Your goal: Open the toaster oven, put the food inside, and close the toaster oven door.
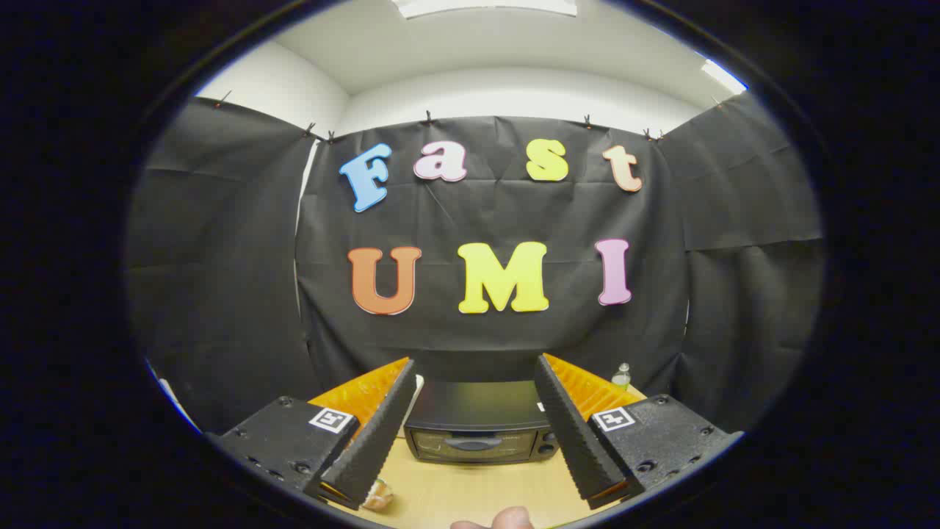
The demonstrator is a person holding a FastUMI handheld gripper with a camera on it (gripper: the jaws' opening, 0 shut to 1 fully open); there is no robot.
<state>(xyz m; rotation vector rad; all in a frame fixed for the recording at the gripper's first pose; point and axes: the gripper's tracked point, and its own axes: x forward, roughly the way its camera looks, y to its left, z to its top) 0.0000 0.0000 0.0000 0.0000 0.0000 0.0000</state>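
- Gripper view: the gripper [476,433] hangs above the wooden table [470,492] with its jaws spread wide and nothing between them.
- The toaster oven [479,430] sits on the table beyond the fingers, framed in the gap between them, its door closed and the handle [474,444] facing the gripper.
- The food [378,496], a pale browned piece, lies on the table just under the tip of the left finger [367,448]; lowering carelessly could knock or crush it.
- Risk: the handle is a shallow bar, so a loose hook may slip off, or a hard pull may drag the whole oven forward.
- A fingertip [507,519] of a person shows at the near table edge, close to the gripper's path.
- A small bottle [621,376] stands behind the right finger, well apart from the oven.
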